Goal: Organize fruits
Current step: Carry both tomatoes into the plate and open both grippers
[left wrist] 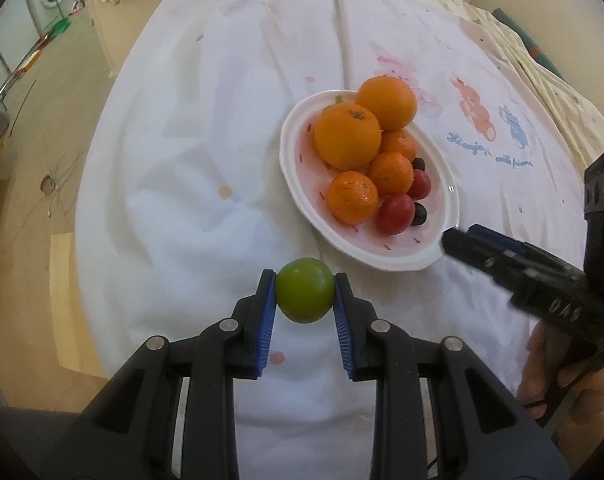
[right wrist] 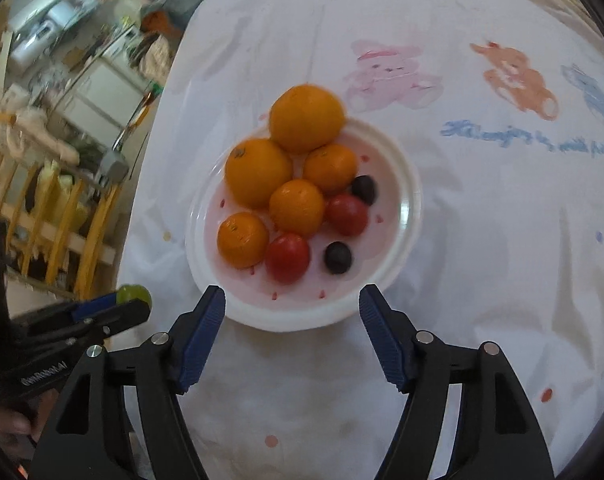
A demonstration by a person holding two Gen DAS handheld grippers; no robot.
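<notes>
Half of the lime [right wrist: 134, 294] is hidden in the right view. It is clamped in the left gripper [left wrist: 305, 295], near the plate [left wrist: 441, 184]. Wide open, the right gripper [right wrist: 292, 301] is held at the plate's rim.

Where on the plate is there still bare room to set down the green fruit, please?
The plate is crowded on its left and far side, where five oranges sit packed together. Bare patches lie along the near rim, just beyond the open right gripper, and on the right side past the tomatoes and dark berries. The left gripper holds the green fruit.
</notes>
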